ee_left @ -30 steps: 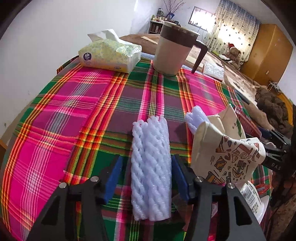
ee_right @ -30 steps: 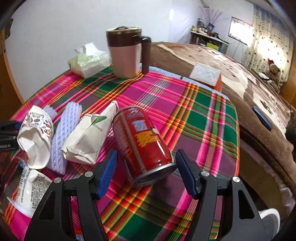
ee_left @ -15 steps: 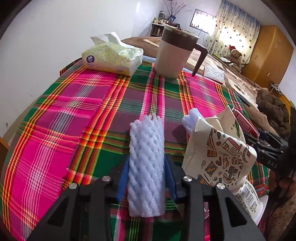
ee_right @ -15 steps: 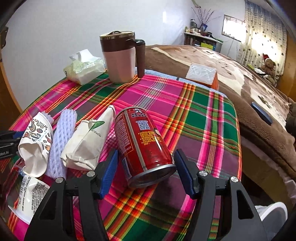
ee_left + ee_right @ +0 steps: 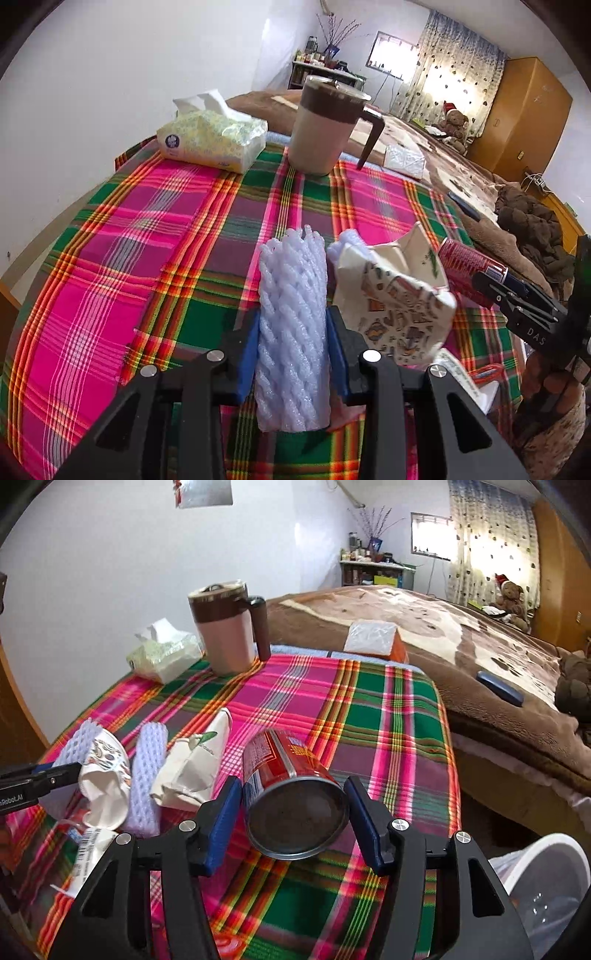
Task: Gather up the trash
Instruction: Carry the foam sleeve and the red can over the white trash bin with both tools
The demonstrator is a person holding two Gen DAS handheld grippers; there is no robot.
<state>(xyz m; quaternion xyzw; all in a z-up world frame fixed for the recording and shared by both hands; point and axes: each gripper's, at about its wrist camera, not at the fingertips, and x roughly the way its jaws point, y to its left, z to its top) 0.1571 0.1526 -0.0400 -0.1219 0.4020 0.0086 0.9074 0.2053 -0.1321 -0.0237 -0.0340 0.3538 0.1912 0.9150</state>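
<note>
Tongs on my left (image 5: 291,354) have come together since a second ago and now clamp the white foam net sleeve (image 5: 291,325), its sides pinched between the blue pads, over the plaid table (image 5: 147,229). On my right, the tongs (image 5: 295,819) are closing around the red can (image 5: 291,786), which has tipped its open end toward me; the pads look about to touch it. Both pieces of trash seem nearly ready to carry to the white bin (image 5: 546,882) at lower right.
</note>
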